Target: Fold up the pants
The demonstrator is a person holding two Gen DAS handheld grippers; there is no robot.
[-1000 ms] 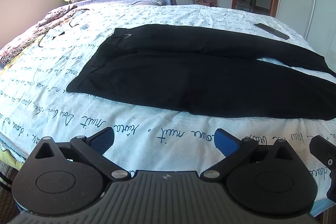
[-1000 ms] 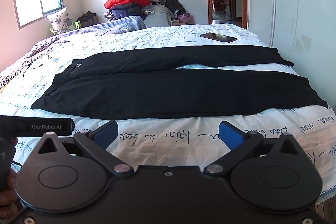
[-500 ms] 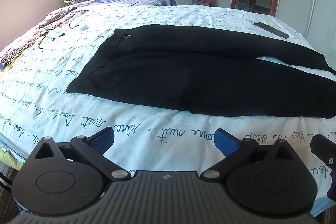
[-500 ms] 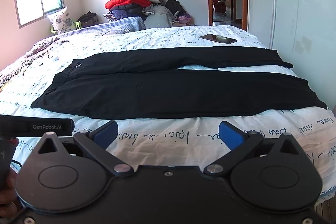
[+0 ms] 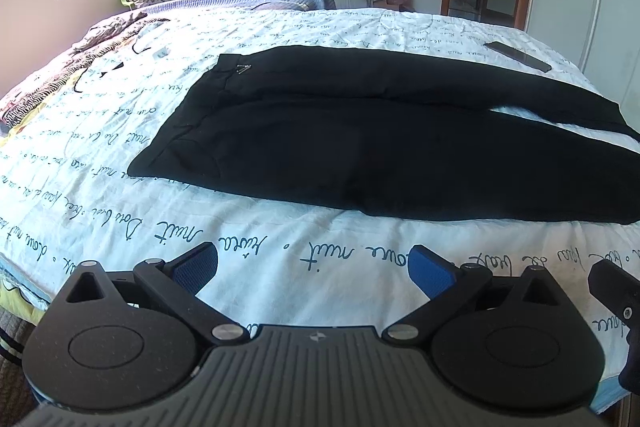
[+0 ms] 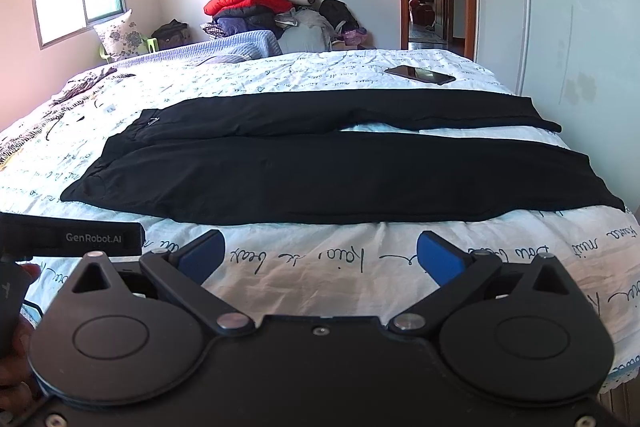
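Black pants [image 5: 360,147] [image 6: 320,171] lie flat on the bed, waistband to the left, both legs stretched to the right with a sliver of sheet between them. My left gripper [image 5: 314,267] hovers open over the bed's near edge, short of the waist end, holding nothing. My right gripper [image 6: 320,255] is open too, just short of the near leg's front edge, with nothing between its blue pads [image 6: 438,257]. The left gripper's body [image 6: 72,237] shows at the left of the right wrist view.
The bed [image 5: 280,251] wears a white sheet with script print. A dark phone [image 6: 420,74] lies at the far right beside the far leg. Striped fabric [image 5: 60,83] lies at the left edge. A clothes pile [image 6: 256,7] and a wardrobe [image 6: 560,7] stand beyond.
Both views have crept slightly towards the pants. Both grippers stay open and the pants have not moved.
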